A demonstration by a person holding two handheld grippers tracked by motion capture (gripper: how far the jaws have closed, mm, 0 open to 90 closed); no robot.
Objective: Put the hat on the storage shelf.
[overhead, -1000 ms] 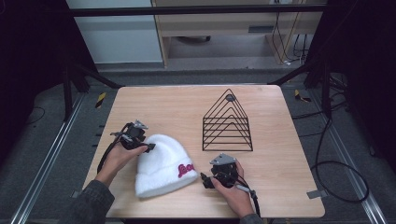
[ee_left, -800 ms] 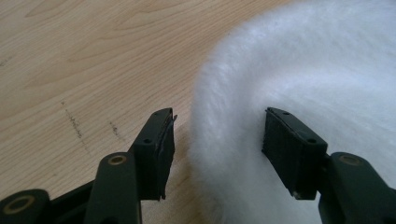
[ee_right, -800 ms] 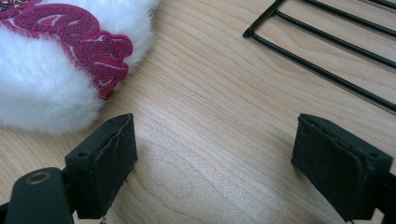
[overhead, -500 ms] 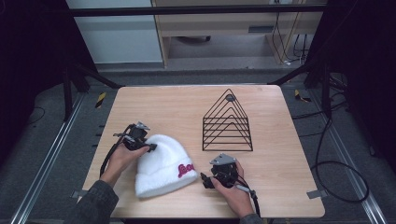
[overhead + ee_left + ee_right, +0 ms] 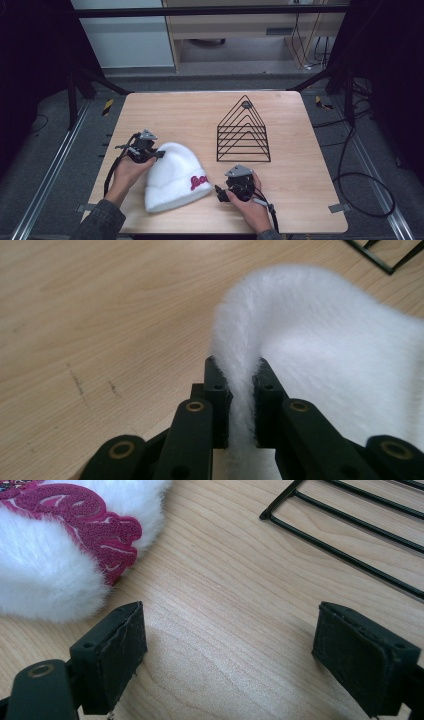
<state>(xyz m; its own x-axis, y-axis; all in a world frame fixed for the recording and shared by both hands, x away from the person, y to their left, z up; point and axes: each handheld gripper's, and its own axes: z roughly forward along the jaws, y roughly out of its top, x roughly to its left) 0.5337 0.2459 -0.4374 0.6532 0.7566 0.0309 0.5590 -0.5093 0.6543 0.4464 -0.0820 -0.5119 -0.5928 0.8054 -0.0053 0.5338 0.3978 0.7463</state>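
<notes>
High view: The white hat (image 5: 172, 180) lies on the near left part of the table (image 5: 200, 110), with a red embroidered logo (image 5: 198, 182) on its right side. The left claw (image 5: 159, 154) sits at the hat's upper left edge. Its jaws have just been closing, with hat fabric between them. The right claw (image 5: 218, 193) rests on the table just right of the hat, apart from it. A black wire rack (image 5: 243, 131) stands behind the right claw, well apart from the hat.

Left gripper view: The left claw (image 5: 243, 405) is clamped on a raised fold of the hat (image 5: 320, 340). The fabric is pinched into a narrow ridge between the pads. The material is thick, soft and fluffy and will deform readily under load.

Right gripper view: The right claw (image 5: 250, 660) stands wide open over bare table (image 5: 240, 595), holding nothing. The hat (image 5: 50, 580) lies ahead of its left pad (image 5: 122, 647), close but not touching. The red logo (image 5: 95, 525) faces this claw. The wire rack (image 5: 350, 530) lies ahead to the right.

Progress: The first grasp is made. The second grasp is not yet done, and the hat lies flat on the table apart from the pinched fold. Judged from this, most of the handling remains.
</notes>
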